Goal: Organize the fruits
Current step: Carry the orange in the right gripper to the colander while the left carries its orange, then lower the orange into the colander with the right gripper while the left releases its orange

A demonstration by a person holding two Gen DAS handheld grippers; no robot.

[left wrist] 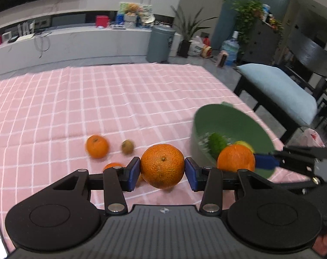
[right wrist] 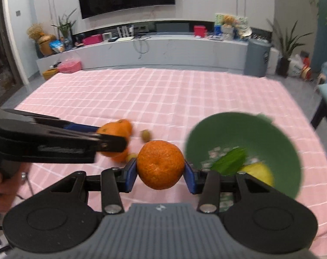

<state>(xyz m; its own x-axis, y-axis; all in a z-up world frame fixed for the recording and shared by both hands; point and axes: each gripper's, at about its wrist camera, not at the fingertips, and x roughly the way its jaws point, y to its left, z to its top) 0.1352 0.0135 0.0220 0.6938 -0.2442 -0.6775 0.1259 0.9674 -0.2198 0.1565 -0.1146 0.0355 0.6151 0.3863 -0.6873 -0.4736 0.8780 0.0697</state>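
My left gripper (left wrist: 162, 168) is shut on an orange (left wrist: 162, 165), held above the pink checked cloth. My right gripper (right wrist: 160, 168) is shut on another orange (right wrist: 160, 164), just left of the green bowl (right wrist: 271, 129). The bowl holds a green leafy fruit (right wrist: 228, 160) and a yellow lemon (right wrist: 259, 172). In the left wrist view the right gripper (left wrist: 236, 158) holds its orange (left wrist: 235, 158) in front of the bowl (left wrist: 232, 120). On the cloth lie a loose orange (left wrist: 97, 146), a small brown fruit (left wrist: 127, 146) and a partly hidden orange (left wrist: 112, 165).
The pink checked tablecloth (right wrist: 163, 90) covers the table. A dark bench with a pale blue cushion (left wrist: 278, 88) stands past the table's right edge. A grey bin (left wrist: 160, 43) and a long white counter (right wrist: 163, 49) stand behind the table.
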